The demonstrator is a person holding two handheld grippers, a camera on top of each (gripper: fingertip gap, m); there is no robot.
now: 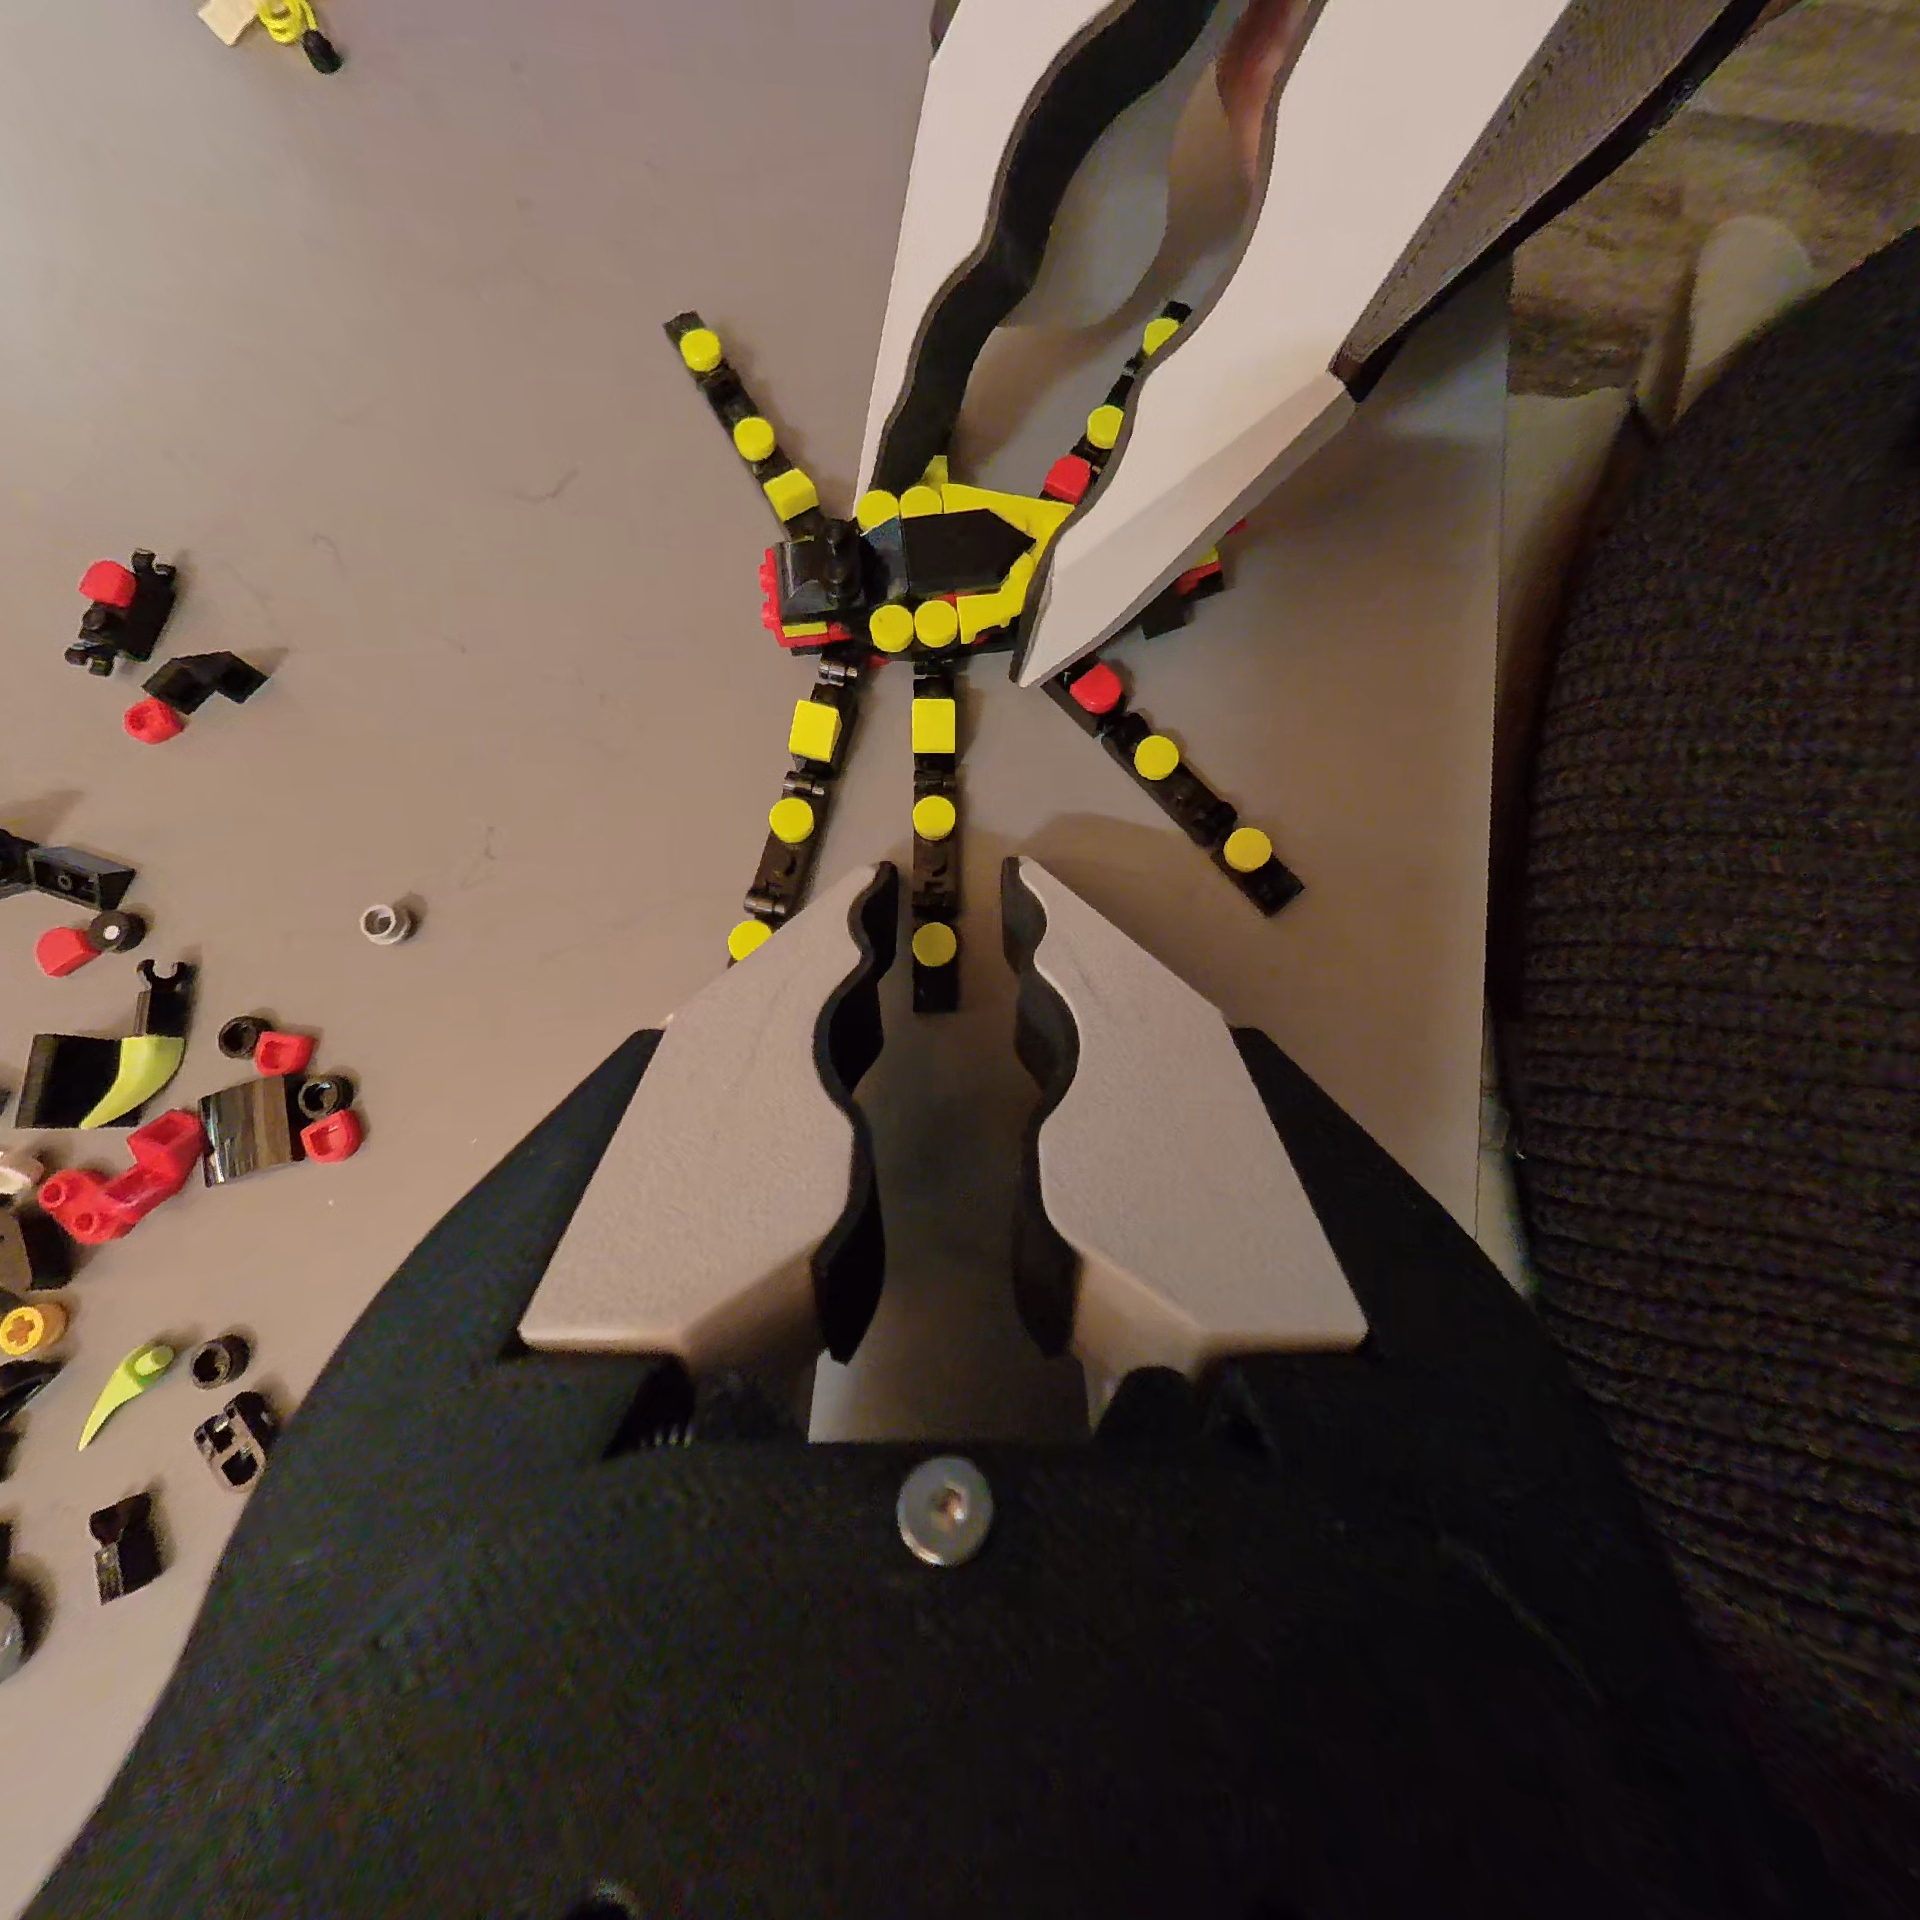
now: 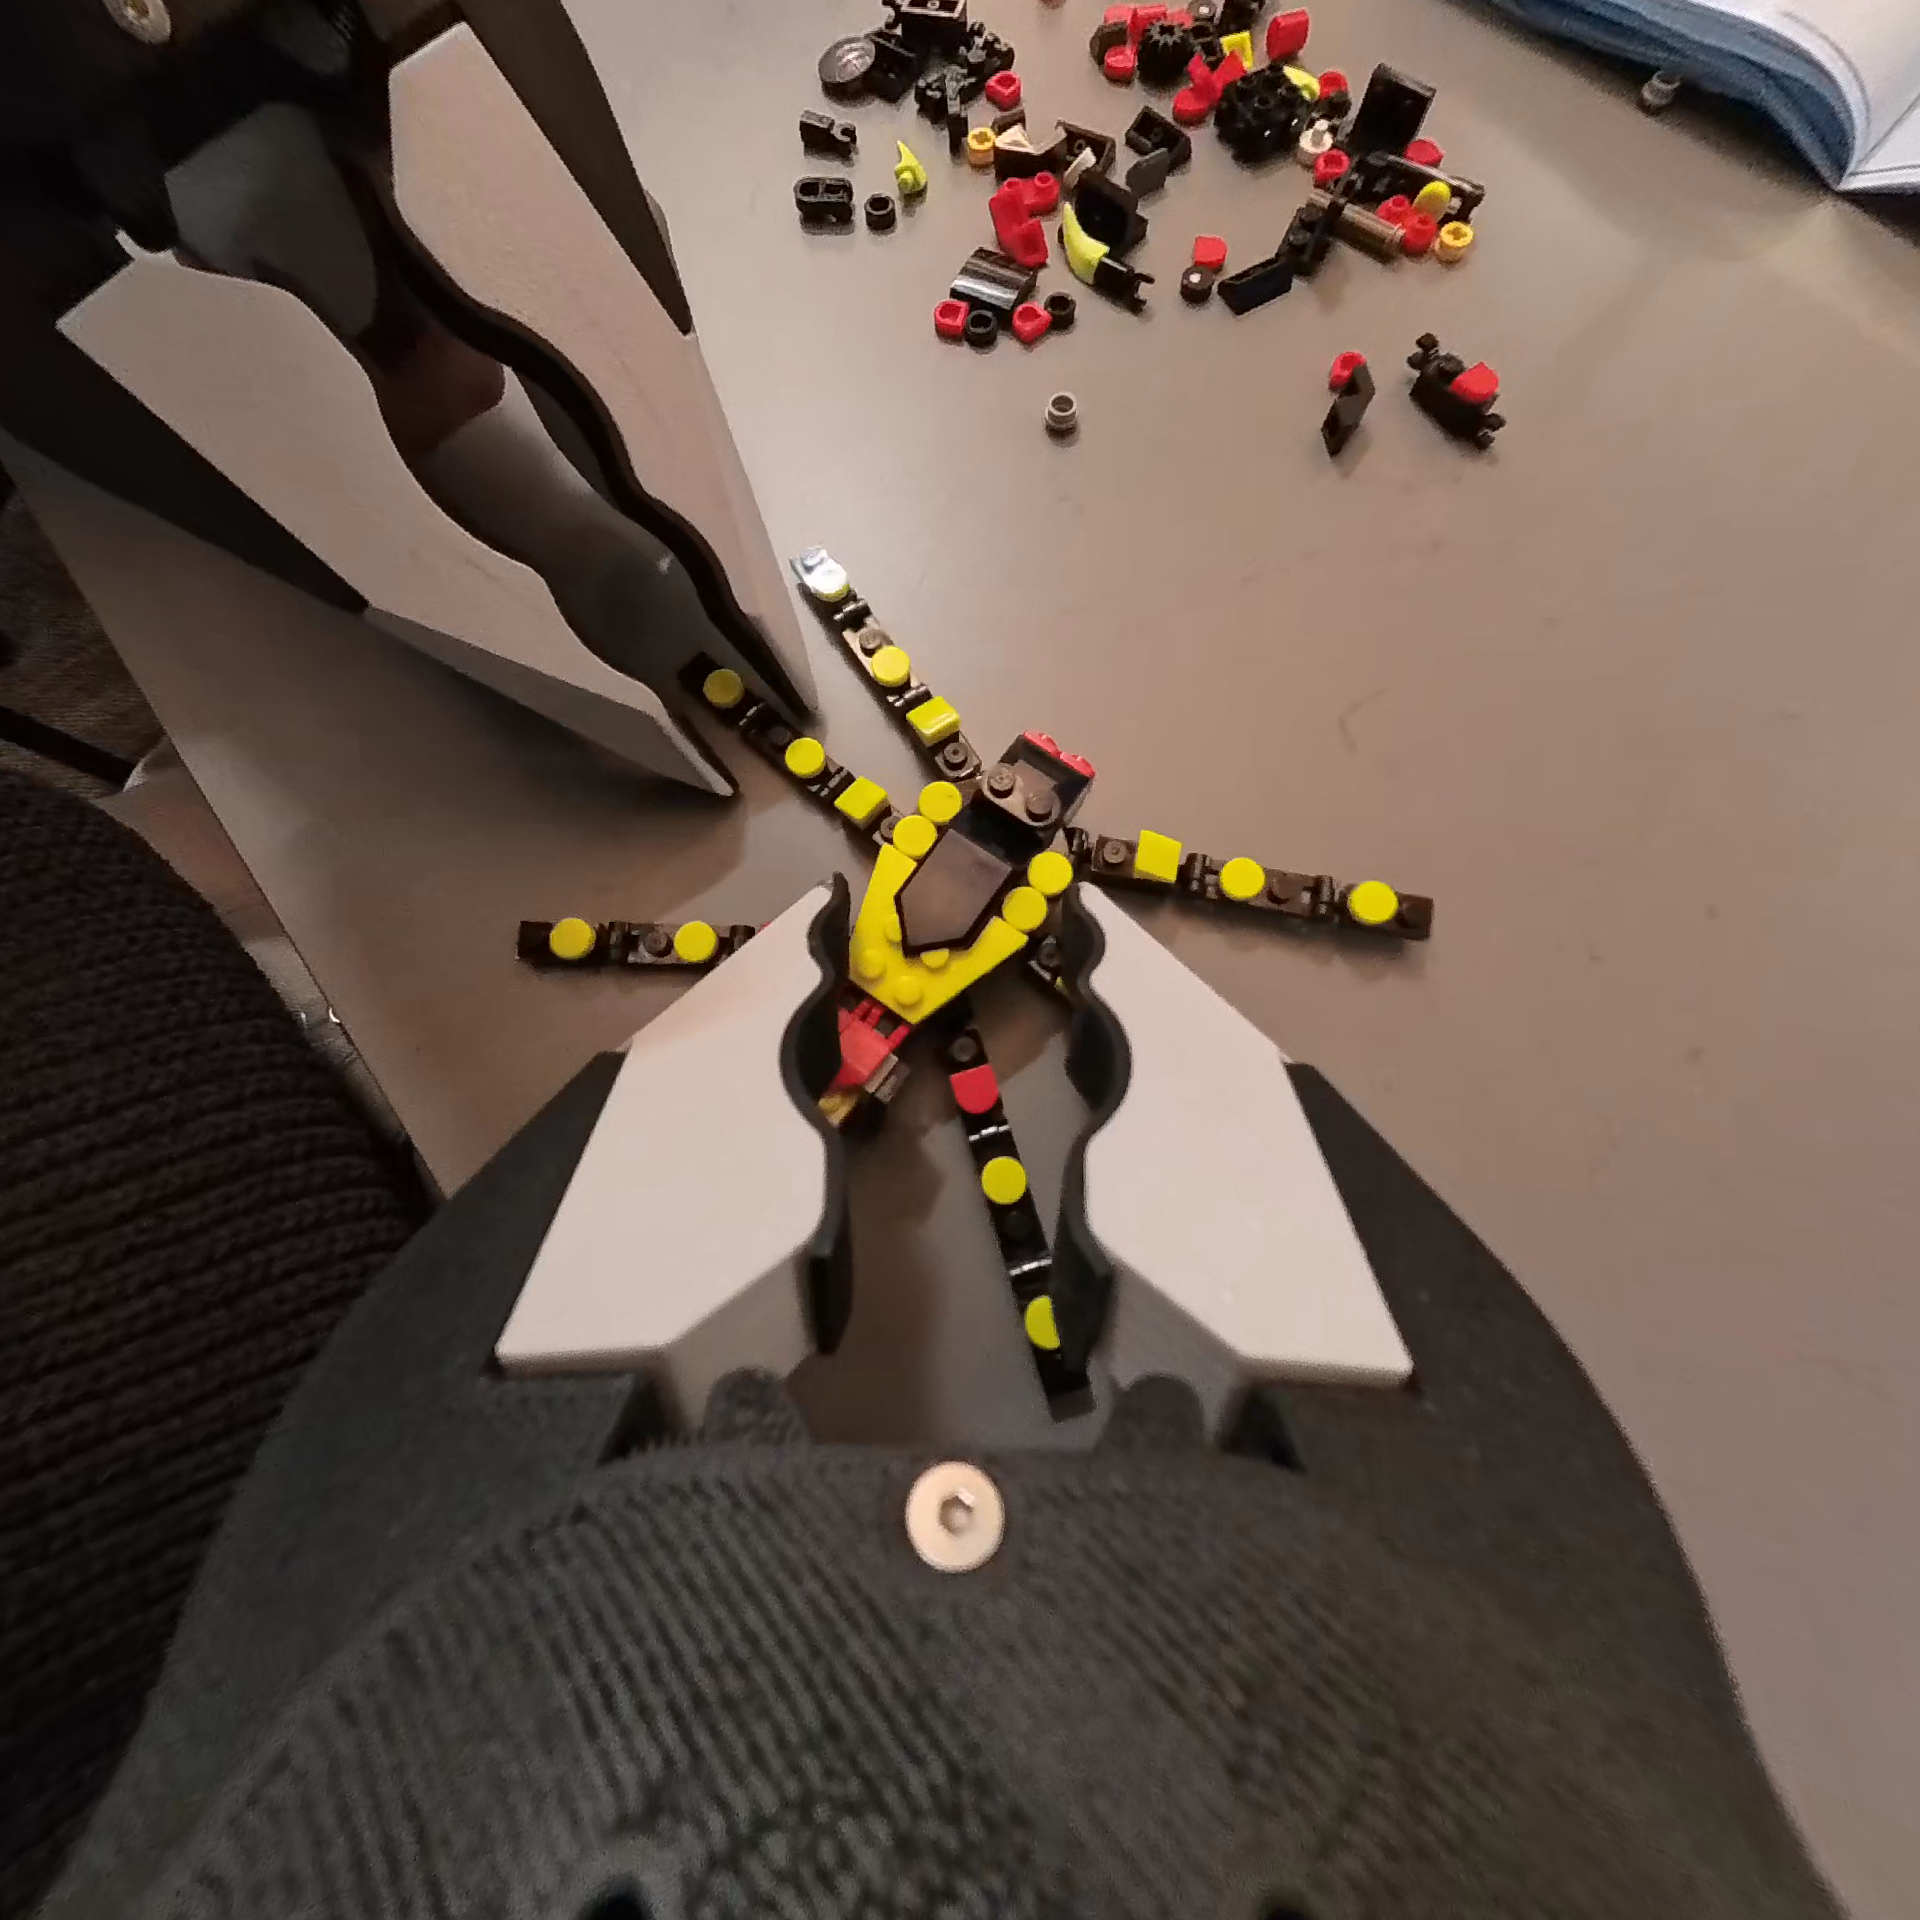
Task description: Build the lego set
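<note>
The left tongs were held with the jaws apart and nothing between them, just above the tip of one leg of the spider model. The right tongs were placed around the rear of the model's body, one finger on each side. The gap between them looked wider than the body, so it cannot be told if the body was really clamped or only enclosed. One rear leg passed back between these fingers.

The model lay flat on the grey worktop, near the edge where a dark knitted sleeve was seen. The body and six legs with yellow and red studs appeared to be assembled already. A large heap of loose pieces was lying toward the far side of the worktop, with a small grey stud apart from it, so much of the building was judged to be left. A booklet was cut off at the far corner.

The rear of the model was partly hidden by the right fingers, and whether more legs existed there was not clear.
</note>
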